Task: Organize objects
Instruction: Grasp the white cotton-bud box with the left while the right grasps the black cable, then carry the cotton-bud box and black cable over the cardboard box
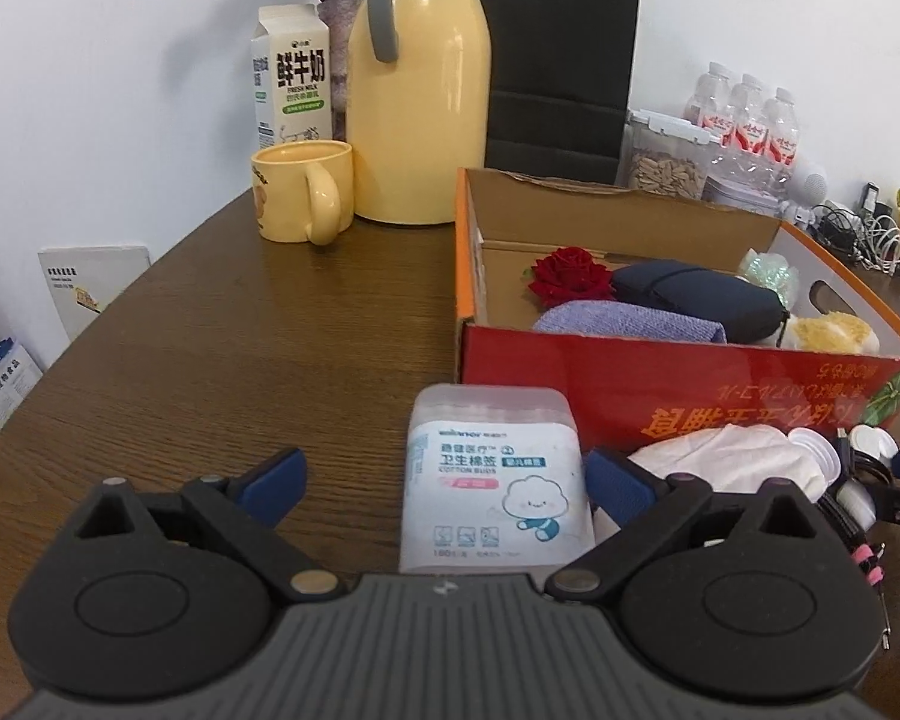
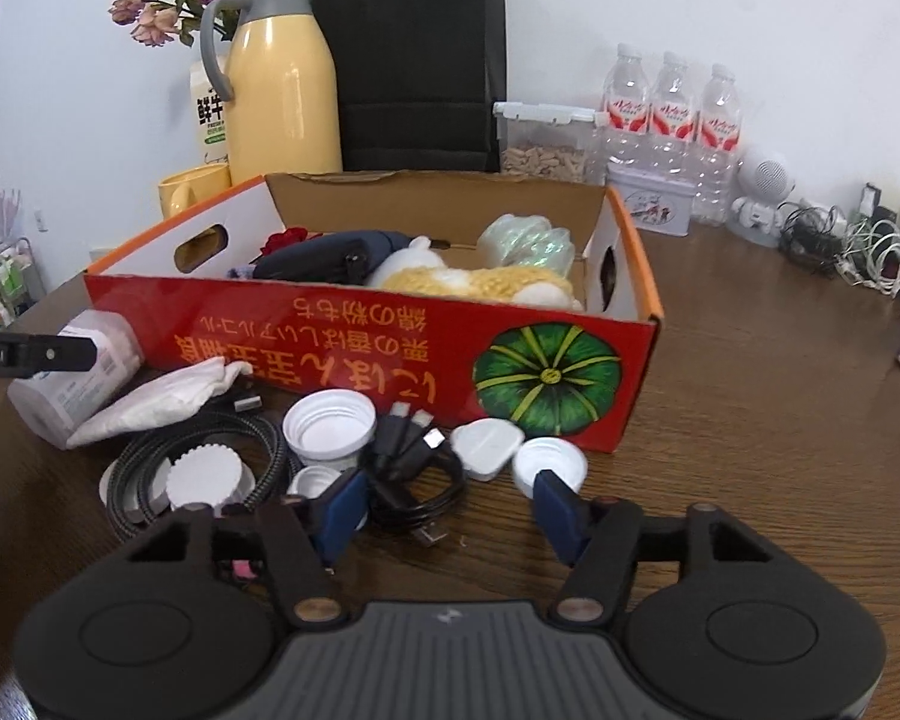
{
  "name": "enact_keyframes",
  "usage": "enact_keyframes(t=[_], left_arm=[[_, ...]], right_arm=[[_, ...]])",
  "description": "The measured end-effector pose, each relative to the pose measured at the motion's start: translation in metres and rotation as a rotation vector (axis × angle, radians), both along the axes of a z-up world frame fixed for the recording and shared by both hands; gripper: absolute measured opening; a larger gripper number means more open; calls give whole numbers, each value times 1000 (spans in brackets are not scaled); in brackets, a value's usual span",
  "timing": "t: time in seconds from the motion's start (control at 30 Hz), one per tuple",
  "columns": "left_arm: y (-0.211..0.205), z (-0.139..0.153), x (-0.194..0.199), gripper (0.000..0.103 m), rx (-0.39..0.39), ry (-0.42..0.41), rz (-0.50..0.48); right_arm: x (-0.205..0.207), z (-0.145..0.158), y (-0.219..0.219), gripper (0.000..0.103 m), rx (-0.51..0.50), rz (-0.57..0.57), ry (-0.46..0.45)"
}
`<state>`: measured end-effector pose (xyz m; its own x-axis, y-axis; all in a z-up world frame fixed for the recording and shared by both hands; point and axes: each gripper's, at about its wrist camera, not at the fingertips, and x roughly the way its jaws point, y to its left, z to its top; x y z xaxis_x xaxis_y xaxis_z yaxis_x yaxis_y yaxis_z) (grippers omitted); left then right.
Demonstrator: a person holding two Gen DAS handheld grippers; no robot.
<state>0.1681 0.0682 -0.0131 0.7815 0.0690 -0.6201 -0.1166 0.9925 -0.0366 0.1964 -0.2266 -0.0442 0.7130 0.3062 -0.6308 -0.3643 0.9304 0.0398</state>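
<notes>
- Cotton-bud box (image 1: 493, 480) sits on table (image 1: 210, 360) just in front of red carton (image 1: 690, 372), w/ my left gripper (image 1: 444, 480) around it: jaws wide apart, right pad close by its side, left pad well clear, nothing held.
- Right gripper (image 2: 450, 507) is partly open, holds nothing; black USB cable (image 2: 411, 468) lies between its pads, white cap (image 2: 550, 463) just past right pad.
- Step, as I judge it: picking loose bits off table to drop in carton, which already has rose, dark pouch, purple cloth, yellow plush.
- Next: I'd centre left jaws on box, squeeze, lift over carton wall. Right needs to settle lower so pads catch cable bundle, not one strand.
- Writing: box reads "winner", "COTTON BUDS", Chinese 卫生棉签; milk carton (image 1: 291, 72) reads 鲜牛奶 "FRESH MILK"; red carton has upside-down Japanese print + green pumpkin pic, too garbled to read.
</notes>
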Motion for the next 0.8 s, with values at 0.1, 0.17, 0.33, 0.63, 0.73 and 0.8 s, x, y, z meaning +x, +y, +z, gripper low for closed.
enact_keyframes(t=[0.1,0.17,0.33,0.63,0.73,0.8], left_arm=[[-3,-6,2,89,-2,15,-14],[-5,-10,2,70,-10,24,-29],[-9,-14,-1,67,1,10,-50],[-11,-12,-11,66,7,-21,-38],[-11,-10,-20,66,7,-32,-37],[-10,-7,-27,66,7,-43,-39]], right_arm=[[2,-3,0,57,11,1,3],[2,-3,0,47,30,13,1],[-1,-3,1,35,37,36,-16],[-13,-1,4,33,19,33,-60],[-19,2,2,33,27,26,-78],[-25,4,-1,33,31,23,-93]])
